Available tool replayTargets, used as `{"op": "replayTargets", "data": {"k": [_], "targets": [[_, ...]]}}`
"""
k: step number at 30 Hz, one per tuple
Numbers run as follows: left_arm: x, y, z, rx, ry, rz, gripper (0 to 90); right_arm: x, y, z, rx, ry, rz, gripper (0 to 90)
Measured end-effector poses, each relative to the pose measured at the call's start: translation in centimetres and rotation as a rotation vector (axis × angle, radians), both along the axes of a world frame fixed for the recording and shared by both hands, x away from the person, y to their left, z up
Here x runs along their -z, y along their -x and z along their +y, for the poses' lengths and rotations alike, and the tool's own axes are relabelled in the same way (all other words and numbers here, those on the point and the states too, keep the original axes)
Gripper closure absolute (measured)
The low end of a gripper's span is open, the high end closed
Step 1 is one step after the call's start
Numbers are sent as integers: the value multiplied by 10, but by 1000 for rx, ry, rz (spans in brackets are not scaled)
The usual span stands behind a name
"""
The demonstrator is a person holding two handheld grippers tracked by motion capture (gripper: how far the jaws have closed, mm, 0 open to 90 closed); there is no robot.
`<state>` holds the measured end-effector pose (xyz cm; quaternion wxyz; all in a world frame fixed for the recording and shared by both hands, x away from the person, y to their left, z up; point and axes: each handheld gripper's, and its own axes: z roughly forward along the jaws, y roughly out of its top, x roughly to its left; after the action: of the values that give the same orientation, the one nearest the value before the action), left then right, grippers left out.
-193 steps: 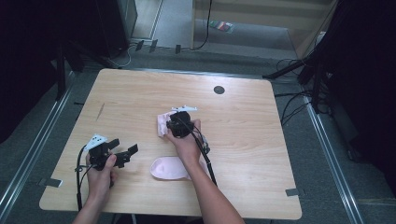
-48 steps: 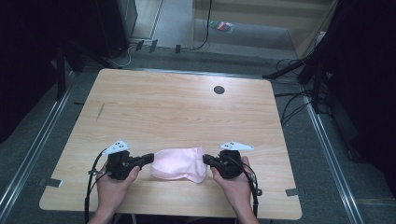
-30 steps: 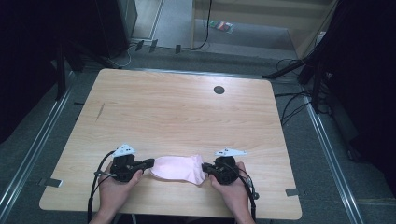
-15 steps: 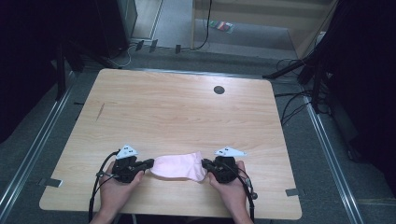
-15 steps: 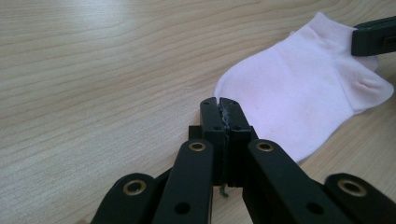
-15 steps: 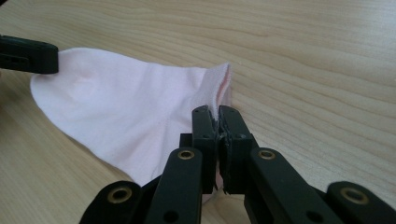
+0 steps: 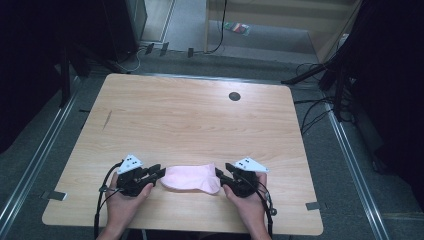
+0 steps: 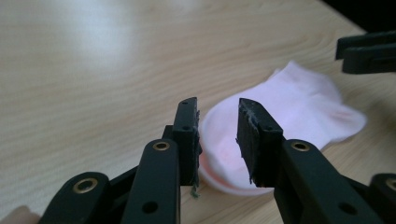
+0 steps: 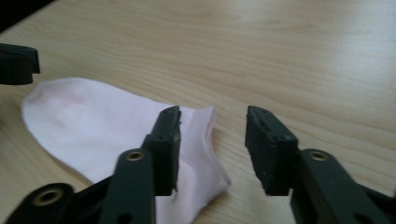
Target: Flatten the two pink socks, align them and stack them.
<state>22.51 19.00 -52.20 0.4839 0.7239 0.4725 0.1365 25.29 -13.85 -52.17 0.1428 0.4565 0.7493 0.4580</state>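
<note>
A pale pink sock (image 7: 191, 178) lies flat near the table's front edge, between my two grippers. My left gripper (image 7: 158, 173) sits at its left end, open; in the left gripper view its jaws stand apart just short of the sock's (image 8: 285, 107) rounded toe end, gripper (image 8: 217, 135). My right gripper (image 7: 220, 176) sits at the sock's right end, open. In the right gripper view (image 9: 212, 140) its left jaw stands over the sock's (image 9: 102, 123) cuff edge and the right jaw over bare wood. Neither holds the sock.
The wooden table (image 7: 190, 120) has a round dark cable hole (image 7: 234, 96) at the back right. Cables trail from both grippers over the table's front edge. Dark floor and metal rails surround the table.
Earlier the right gripper handled a bunched sock mid-table. Since then both grippers brought the sock to the front edge and laid it flat; their jaws have come open and drawn slightly back.
</note>
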Motion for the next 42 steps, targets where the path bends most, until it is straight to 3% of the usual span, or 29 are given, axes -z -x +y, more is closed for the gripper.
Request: {"op": "replayTargets", "data": {"k": [2, 3, 6, 10, 23, 27, 29, 33, 35, 37, 39, 41, 42], "targets": [[-2, 1, -3, 28, -4, -11, 752, -2, 4, 4, -29, -15, -9, 686], [1, 0, -7, 47, -18, 15, 775, -2, 5, 7, -40, -6, -10, 712], [15, -5, -14, 44, -92, 76, 830, 5, 5, 16, -68, 37, 26, 765], [25, -7, -19, 40, -166, 83, 857, 20, 0, 19, -61, 83, 78, 792], [31, -8, -20, 31, -176, 66, 881, 27, 2, 22, -59, 122, 73, 884], [31, -10, -18, 32, -133, 82, 865, 27, 2, 22, -58, 119, 69, 879], [31, -11, -15, 56, -82, 74, 775, 26, 2, 21, -64, 92, 86, 804], [25, -11, -6, 96, 50, 25, 588, 18, 5, 21, -72, 51, 13, 621], [24, -11, -2, 104, 91, 3, 512, 12, 6, 19, -70, 9, -29, 546], [21, -11, 3, 87, 131, -44, 408, 8, 5, 17, -74, -21, -62, 445], [18, -11, 9, 39, 129, -76, 296, 4, 4, 13, -77, -44, -106, 353], [15, -11, 14, 4, 130, -53, 192, 1, 4, 10, -58, -63, -102, 237], [13, -11, 17, -8, 133, -52, 138, -1, 3, 7, -41, -67, -79, 169]]}}
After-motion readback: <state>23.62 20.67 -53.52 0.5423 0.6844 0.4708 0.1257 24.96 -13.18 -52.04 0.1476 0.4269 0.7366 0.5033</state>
